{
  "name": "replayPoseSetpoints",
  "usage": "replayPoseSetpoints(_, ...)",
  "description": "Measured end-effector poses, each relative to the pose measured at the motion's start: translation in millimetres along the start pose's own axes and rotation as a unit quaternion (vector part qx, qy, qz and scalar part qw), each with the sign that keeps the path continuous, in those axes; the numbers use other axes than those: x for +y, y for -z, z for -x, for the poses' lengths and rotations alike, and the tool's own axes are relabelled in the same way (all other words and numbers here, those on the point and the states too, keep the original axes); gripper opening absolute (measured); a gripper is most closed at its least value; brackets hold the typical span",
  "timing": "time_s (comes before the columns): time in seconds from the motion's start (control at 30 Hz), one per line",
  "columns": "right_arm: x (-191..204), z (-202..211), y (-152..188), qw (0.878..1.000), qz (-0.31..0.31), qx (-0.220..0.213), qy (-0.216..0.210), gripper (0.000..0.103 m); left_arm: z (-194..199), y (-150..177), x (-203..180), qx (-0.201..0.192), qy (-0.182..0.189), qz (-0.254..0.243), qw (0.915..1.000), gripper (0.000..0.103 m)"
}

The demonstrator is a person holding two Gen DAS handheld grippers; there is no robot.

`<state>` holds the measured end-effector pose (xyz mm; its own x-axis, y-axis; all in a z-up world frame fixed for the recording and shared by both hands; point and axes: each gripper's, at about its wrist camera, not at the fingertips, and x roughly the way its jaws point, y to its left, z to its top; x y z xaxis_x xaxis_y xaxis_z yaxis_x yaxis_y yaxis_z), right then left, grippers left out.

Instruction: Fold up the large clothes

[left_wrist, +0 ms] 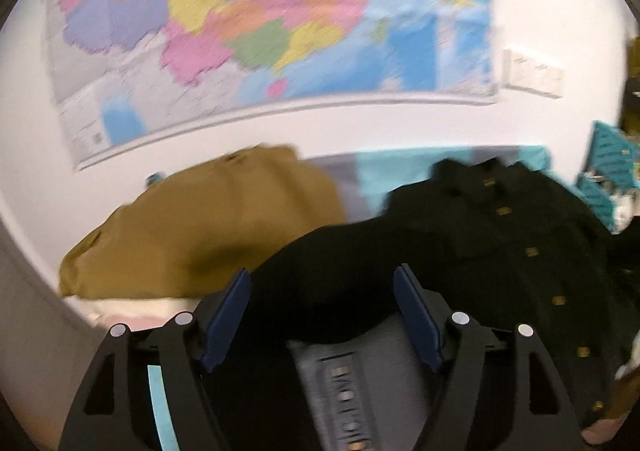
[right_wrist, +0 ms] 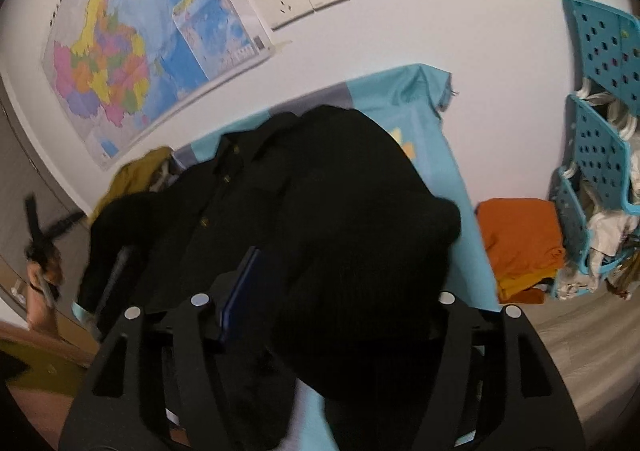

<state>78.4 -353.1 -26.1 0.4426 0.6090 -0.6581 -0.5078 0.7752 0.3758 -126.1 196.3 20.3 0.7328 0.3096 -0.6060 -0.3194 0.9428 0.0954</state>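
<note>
Black button-front jacket [left_wrist: 500,251] lies spread on the light-blue sheet [right_wrist: 436,155] of what I take to be a bed against the wall with the map [left_wrist: 260,31]. Its row of brass buttons gives me the long axis, running from just ahead of my grippers away toward the wall. My left hand-held gripper [left_wrist: 320,315] stands with its jaws apart and no cloth pinched between the blue pads; the jacket sits ahead and to its right. My right hand-held gripper [right_wrist: 340,291] has a bulky fold of the black cloth, likely a sleeve, heaped over it and hiding the right finger. The left pad stands clear of the cloth, so I read it as open. An olive garment [left_wrist: 208,223] lies left, folded orange clothes [right_wrist: 520,243] right. The right gripper is nearer the fold.
</note>
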Motion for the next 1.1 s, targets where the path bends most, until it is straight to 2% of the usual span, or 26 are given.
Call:
replayPoseSetpoints(0.07, -9.3, 4.9, 11.0, 1.0, -0.011, 0.001, 0.001, 0.057, 7.5, -3.3, -11.4, -0.02, 0.028, -0.011, 0.9993, 0.074)
replayPoseSetpoints(0.13, -18.5, 14.3, 17.7, 1.0, -0.022, 0.0, 0.007, 0.037, 4.9, -4.1, -21.8, -0.026, 0.052, -0.019, 0.9981, 0.077)
replayPoseSetpoints(0.17, -21.2, 19.7, 16.8, 0.999, -0.026, -0.012, 0.017, 0.014, 2.0, -4.8, -28.2, -0.024, 0.059, -0.025, 0.9976, 0.077)
replayPoseSetpoints(0.2, -22.9, 27.0, 12.8, 0.999, -0.033, -0.02, 0.02, 0.009, -2.1, -5.4, -35.5, -0.019, 0.069, -0.032, 0.9969, 0.077)
replayPoseSetpoints(0.3, -16.7, 58.1, -17.1, 0.996, -0.032, -0.06, 0.054, 0.007, -15.3, -7.4, -52.2, -0.011, 0.096, -0.05, 0.994, 0.077)
replayPoseSetpoints(0.4, 16.9, 75.2, -61.1, 0.995, 0.015, -0.074, 0.061, 0.007, -26.2, -12.5, -66.5, -0.006, 0.126, -0.061, 0.9902, 0.077)
replayPoseSetpoints(0.53, 93.2, 49.3, -109.2, 0.99, 0.125, -0.03, 0.054, 0.007, -38.0, -20.6, -90.1, -0.008, 0.169, -0.081, 0.9822, 0.077)
replayPoseSetpoints(0.63, 154.3, -1.6, -124.4, 0.978, 0.204, 0.027, 0.028, 0.007, -46.4, -24.4, -103.5, -0.005, 0.199, -0.088, 0.976, 0.077)
replayPoseSetpoints(0.73, 209.0, -77.2, -118.9, 0.959, 0.263, 0.105, -0.005, 0.012, -55.9, -24.2, -114.4, 0.001, 0.214, -0.096, 0.9721, 0.077)
replayPoseSetpoints(0.77, 217.6, -96.6, -115.8, 0.957, 0.264, 0.122, -0.013, 0.019, -59.6, -23.4, -116.0, 0.006, 0.22, -0.096, 0.9708, 0.077)
replayPoseSetpoints(0.83, 234.0, -148.6, -104.2, 0.949, 0.261, 0.175, -0.024, 0.041, -68.7, -21.3, -117.4, 0.017, 0.227, -0.091, 0.9694, 0.077)
replayPoseSetpoints(0.87, 236.3, -161.4, -99.7, 0.948, 0.257, 0.186, -0.026, 0.06, -73.8, -19.6, -117.8, 0.024, 0.229, -0.089, 0.9692, 0.077)
replayPoseSetpoints(0.9, 238.0, -176.9, -95.4, 0.946, 0.251, 0.204, -0.021, 0.071, -77.3, -18.3, -117.5, 0.029, 0.228, -0.087, 0.9693, 0.077)
replayPoseSetpoints(0.97, 236.5, -184.3, -91.5, 0.943, 0.251, 0.218, -0.022, 0.071, -86.5, -14.0, -114.3, 0.047, 0.23, -0.077, 0.9691, 0.077)
replayPoseSetpoints(1.1, 206.6, -155.2, -93.0, 0.96, 0.206, 0.187, -0.042, 0.076, -96.5, -2.6, -109.3, 0.064, 0.235, -0.073, 0.9671, 0.077)
